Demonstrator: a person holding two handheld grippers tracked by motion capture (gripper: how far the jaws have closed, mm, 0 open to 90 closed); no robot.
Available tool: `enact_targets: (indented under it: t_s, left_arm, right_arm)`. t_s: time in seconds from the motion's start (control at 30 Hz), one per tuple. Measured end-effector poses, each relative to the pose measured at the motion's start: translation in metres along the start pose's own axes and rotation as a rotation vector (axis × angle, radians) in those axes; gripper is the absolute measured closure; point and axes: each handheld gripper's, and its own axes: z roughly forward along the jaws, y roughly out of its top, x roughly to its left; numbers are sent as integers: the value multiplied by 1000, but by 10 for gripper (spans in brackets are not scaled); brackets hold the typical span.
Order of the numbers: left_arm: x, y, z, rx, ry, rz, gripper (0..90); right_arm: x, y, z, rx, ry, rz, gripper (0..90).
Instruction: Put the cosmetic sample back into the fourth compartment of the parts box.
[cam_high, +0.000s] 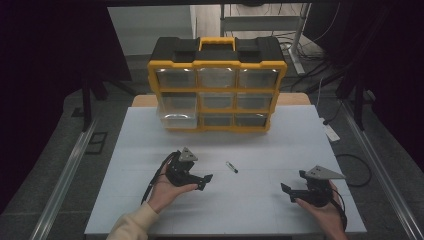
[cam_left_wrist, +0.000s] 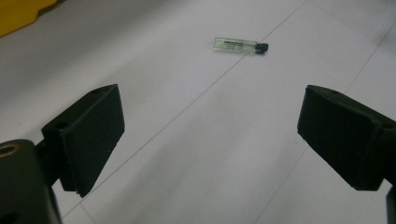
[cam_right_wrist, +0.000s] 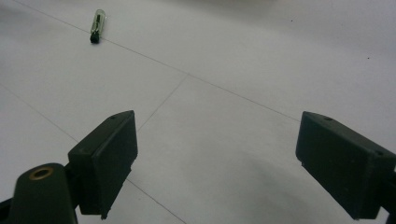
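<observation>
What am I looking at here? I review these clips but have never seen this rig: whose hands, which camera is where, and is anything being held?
No robot: a person at a white table holds a pair of hand-held tongs in each hand. The high view looks down from above: left tongs, right tongs. The other two pictures come from cameras riding on the tongs, looking out between their black jaws. Both pairs stand open and hold nothing. A small clear vial with a dark cap lies on its side on the table between them, touched by neither; it also appears in the left gripper view and the right gripper view. At the far edge stands a yellow and black drawer organiser.
</observation>
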Motion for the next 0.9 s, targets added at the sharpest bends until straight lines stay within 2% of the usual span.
enact_targets:
  t_s: [0.27,0.4,0.9]
  left_arm:
    - [-5,9,5,-1,-11,15,80]
    - [-6,13,9,-1,-28,7,80]
    - [-8,26,18,1,-33,17,78]
  right_arm:
    - [0,0,0,5,1,1,131]
    - [0,0,0,9,-2,0,131]
    - [0,-1,0,7,3,0,131]
